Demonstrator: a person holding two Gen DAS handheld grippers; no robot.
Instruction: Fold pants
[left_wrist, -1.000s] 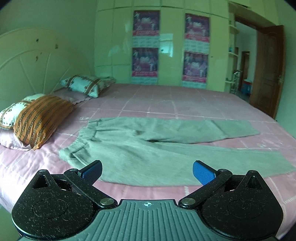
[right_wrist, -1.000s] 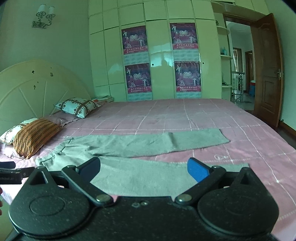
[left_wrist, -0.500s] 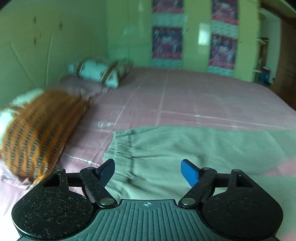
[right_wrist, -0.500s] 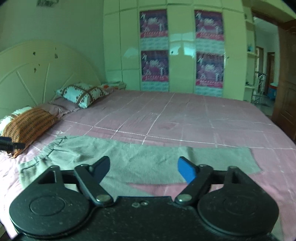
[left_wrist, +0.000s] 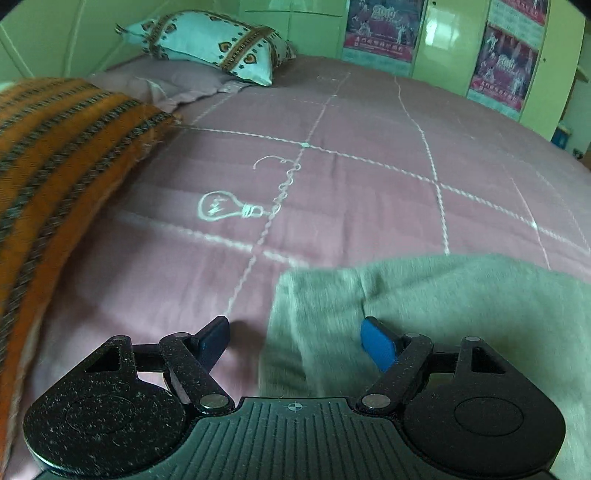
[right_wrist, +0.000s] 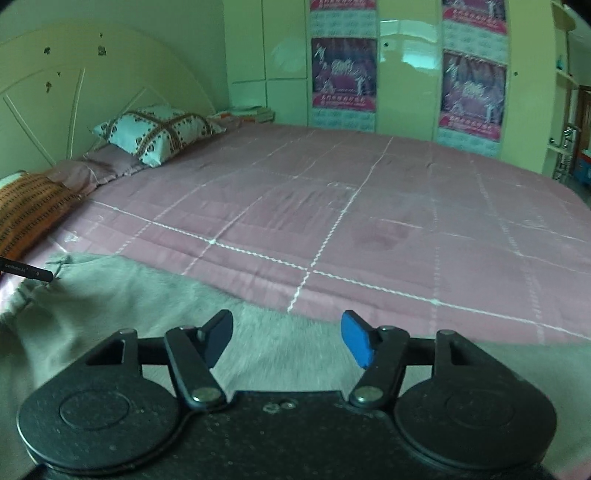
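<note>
Left gripper (left_wrist: 293, 341): fingers spread wide, low over grey pants (left_wrist: 424, 314); fabric corner lies between jaws, toward right blue pad (left_wrist: 376, 343). Contact with cloth unclear, view blurred. Pink bedspread (left_wrist: 332, 184) ahead, orange pillow (left_wrist: 55, 166) to its left.

Right gripper (right_wrist: 287, 339): fingers apart, nothing clamped, over pants (right_wrist: 129, 295), which spread flat below and left of it. Patterned pillow (right_wrist: 159, 129) far ahead-left.

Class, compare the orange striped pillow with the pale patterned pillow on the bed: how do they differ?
The orange striped pillow is dark-banded orange and lies nearest the left gripper; the pale patterned pillow is whitish with brown bands and motifs, farther off by the headboard. Both rest on the pink bed.
</note>
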